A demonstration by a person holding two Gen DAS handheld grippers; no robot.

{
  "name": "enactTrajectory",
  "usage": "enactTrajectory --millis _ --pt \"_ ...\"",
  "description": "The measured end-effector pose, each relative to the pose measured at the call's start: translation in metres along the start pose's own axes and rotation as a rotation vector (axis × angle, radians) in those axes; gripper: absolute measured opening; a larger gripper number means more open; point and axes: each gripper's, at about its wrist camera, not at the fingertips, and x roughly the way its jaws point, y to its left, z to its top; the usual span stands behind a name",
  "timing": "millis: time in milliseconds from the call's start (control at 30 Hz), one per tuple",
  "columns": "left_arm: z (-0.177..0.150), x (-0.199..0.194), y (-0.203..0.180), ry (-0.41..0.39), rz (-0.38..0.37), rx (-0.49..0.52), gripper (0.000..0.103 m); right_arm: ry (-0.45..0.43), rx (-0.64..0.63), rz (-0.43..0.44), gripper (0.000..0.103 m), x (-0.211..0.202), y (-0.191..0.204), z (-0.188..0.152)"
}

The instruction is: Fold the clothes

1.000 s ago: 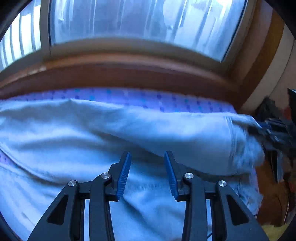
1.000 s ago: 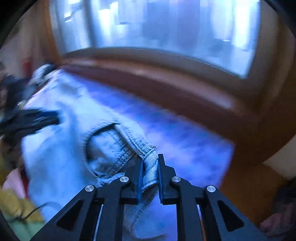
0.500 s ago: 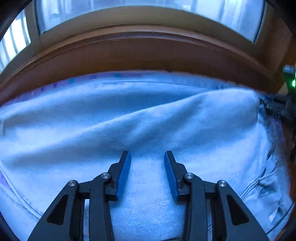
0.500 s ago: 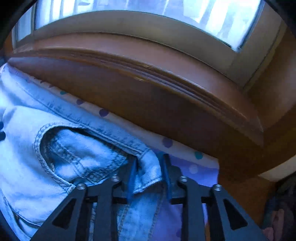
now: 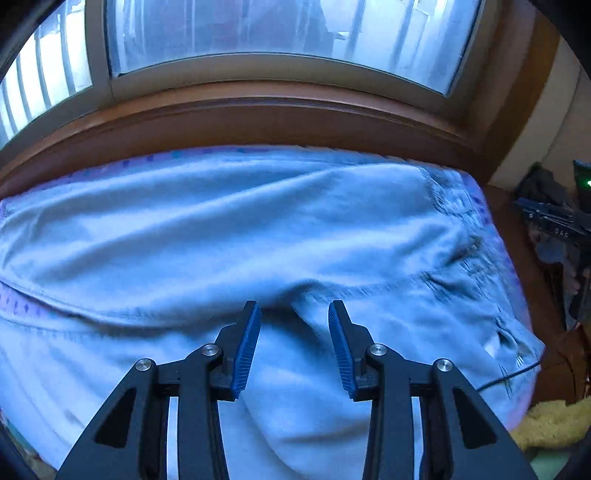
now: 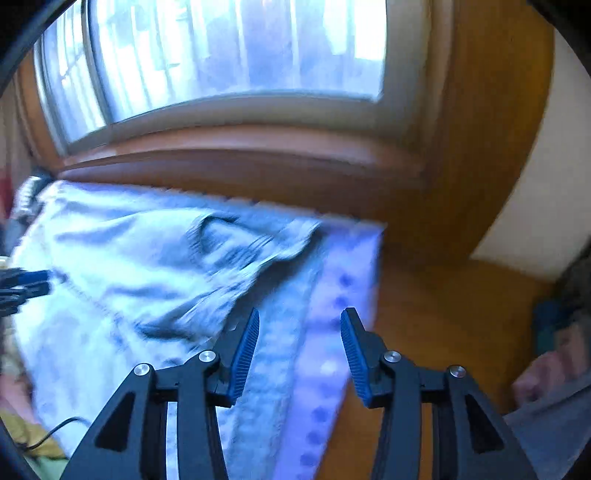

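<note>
Folding step: jeans lie spread over a dotted sheet on the bed; judged, one fold is laid and the next grasp is not yet taken.
Left gripper: low centre of the left view, jaws parted to a middling gap, nothing between the pads; denim lies under them, and whether the tips touch it cannot be told.
Right gripper: low centre of the right view, jaws opening, nothing between them; the jeans' edge and the sheet lie beneath the gap.
Pose: both grippers pitch steeply down toward the bed, side by side; the left one's blue tips show at the left edge of the right view, the right one's dark frame at the right edge of the left view.
Jeans, near to far: smooth denim under the left jaws, a long ridge across mid-frame, the pocket and waistband bunched in the right view's centre.
Risk, bunching: the waistband corner sits crumpled, so it may spring back and spoil the fold.
Risk, snagging: the sheet lies just beside the denim edge; a low grasp could pinch both.
Risk, cable: a thin black cable lies at the jeans' right edge and could catch.
Far: a wooden sill, then the window.
</note>
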Motion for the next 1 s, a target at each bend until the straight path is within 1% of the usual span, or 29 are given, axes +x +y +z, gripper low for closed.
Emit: enactTrajectory --millis 33,67,100,133,167,200,233,333,400,433,500,567,667,733,800,900,1000 --pt "-0.003 0.001 -0.002 0.005 -0.01 -0.005 0.038 0.02 0.027 0.061 0.046 0.005 0.0 -0.001" --pt "-0.007 0.001 -0.005 0.01 -0.021 -0.01 0.038 0.047 0.059 0.145 0.046 0.01 -0.003 -0.002" --pt "-0.009 0.002 -0.008 0.013 -0.034 -0.016 0.038 0.075 0.072 0.202 0.046 0.017 -0.002 -0.004" --pt "-0.009 0.004 -0.016 0.015 -0.05 -0.011 0.038 0.103 0.065 0.229 0.046 0.025 0.003 -0.007" --pt "-0.009 0.005 -0.026 0.016 -0.067 -0.001 0.038 0.123 0.039 0.235 0.044 0.031 0.009 -0.011" --pt "-0.008 0.007 -0.035 0.017 -0.077 0.017 0.038 0.133 -0.007 0.219 0.038 0.034 0.016 -0.017" --pt "-0.008 0.007 -0.043 0.017 -0.082 0.039 0.038 0.141 -0.041 0.212 0.035 0.034 0.021 -0.023" --pt "-0.001 0.013 -0.068 0.016 -0.09 0.114 0.039 0.158 -0.099 0.232 0.034 0.031 0.03 -0.035" --pt "0.004 0.019 -0.081 0.026 -0.125 0.147 0.039 0.158 -0.135 0.22 0.034 0.033 0.033 -0.033" --pt "0.007 0.023 -0.089 0.032 -0.149 0.161 0.039 0.154 -0.141 0.2 0.034 0.037 0.035 -0.03" --pt "0.011 0.029 -0.106 0.038 -0.18 0.206 0.039 0.168 -0.129 0.198 0.034 0.044 0.035 -0.025" --pt "0.014 0.037 -0.127 0.05 -0.214 0.289 0.039 0.189 -0.108 0.21 0.034 0.051 0.034 -0.021" --pt "0.018 0.059 -0.165 0.08 -0.222 0.464 0.039 0.208 -0.108 0.223 0.034 0.053 0.026 -0.019" --pt "0.021 0.073 -0.18 0.102 -0.231 0.527 0.039 0.213 -0.091 0.233 0.034 0.046 0.02 -0.023" --pt "0.021 0.079 -0.185 0.113 -0.239 0.538 0.039 0.221 -0.077 0.24 0.034 0.037 0.018 -0.031" --pt "0.019 0.077 -0.181 0.109 -0.259 0.516 0.039 0.245 -0.111 0.249 0.034 0.018 0.023 -0.05" --pt "0.015 0.069 -0.174 0.101 -0.26 0.505 0.039 0.276 -0.144 0.27 0.034 -0.002 0.032 -0.071"
